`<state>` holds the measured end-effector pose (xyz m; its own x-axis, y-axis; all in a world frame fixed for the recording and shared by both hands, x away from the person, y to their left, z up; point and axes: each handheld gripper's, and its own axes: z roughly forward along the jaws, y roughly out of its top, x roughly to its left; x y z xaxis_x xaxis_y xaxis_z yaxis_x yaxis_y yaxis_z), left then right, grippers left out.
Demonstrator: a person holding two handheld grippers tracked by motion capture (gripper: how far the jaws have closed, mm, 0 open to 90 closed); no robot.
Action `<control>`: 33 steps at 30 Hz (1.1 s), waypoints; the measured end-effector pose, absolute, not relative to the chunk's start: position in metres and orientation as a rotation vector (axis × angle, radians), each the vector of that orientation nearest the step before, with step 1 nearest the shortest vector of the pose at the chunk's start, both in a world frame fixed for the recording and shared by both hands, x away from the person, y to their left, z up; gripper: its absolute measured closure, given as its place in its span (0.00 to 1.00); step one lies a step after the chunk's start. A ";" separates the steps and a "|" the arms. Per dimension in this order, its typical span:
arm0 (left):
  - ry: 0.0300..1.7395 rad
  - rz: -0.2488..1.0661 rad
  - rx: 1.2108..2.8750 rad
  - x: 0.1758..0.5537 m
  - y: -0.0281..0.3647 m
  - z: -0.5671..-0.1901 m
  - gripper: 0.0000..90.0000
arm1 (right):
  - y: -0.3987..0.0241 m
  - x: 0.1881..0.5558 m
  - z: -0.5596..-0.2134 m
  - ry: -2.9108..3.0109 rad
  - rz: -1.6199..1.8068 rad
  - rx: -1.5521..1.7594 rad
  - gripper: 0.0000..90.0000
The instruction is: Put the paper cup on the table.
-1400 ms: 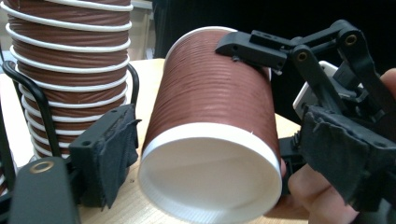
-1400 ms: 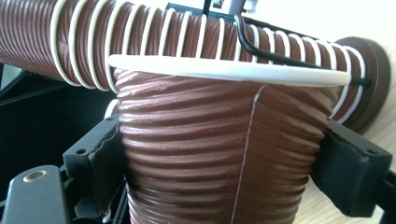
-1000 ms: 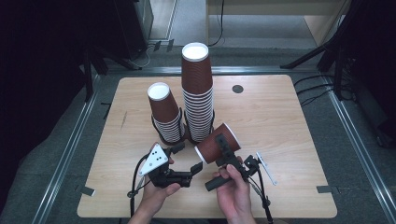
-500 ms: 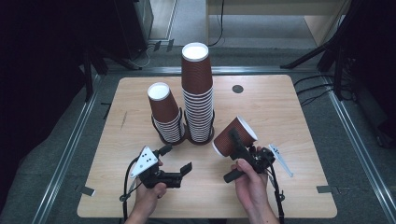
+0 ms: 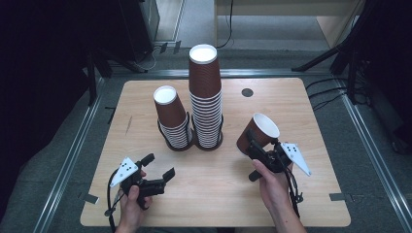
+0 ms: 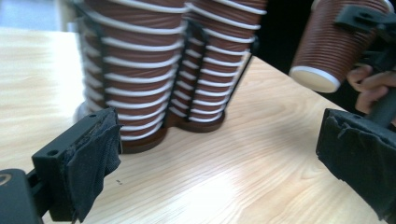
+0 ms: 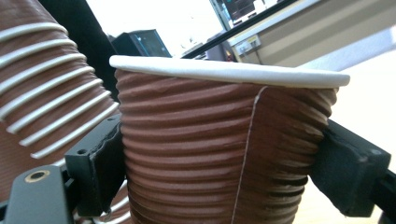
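Two stacks of brown ribbed paper cups stand upside down in a black wire holder at mid-table: a short stack and a taller one. My right gripper is shut on a single brown cup. It holds the cup off the table to the right of the stacks, white rim up and tilted. My left gripper is open and holds nothing, low over the table in front of the short stack.
The wooden table has a small black round cap near its far edge. Bare wood lies between the two hands. Metal rails and dark floor surround the table, with cables at the right.
My right gripper carried the single cup rightward, away from the stacks, and turned its rim upward. My left gripper pulled back to the left and toward the table's near edge, still open.
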<state>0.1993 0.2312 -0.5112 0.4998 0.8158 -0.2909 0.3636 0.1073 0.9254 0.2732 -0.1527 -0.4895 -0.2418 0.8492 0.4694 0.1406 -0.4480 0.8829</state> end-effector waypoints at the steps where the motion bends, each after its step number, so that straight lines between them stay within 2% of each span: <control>1: 1.083 0.459 1.490 0.199 0.235 -0.512 0.01 | -0.153 0.274 -0.490 1.214 1.715 1.460 0.15; 14: 1.177 0.543 1.499 0.191 0.271 -0.526 0.01 | -0.171 0.291 -0.490 1.261 1.583 1.351 0.15; 33: 1.259 0.645 1.472 0.171 0.325 -0.540 0.01 | -0.187 0.327 -0.515 1.307 1.365 1.318 0.15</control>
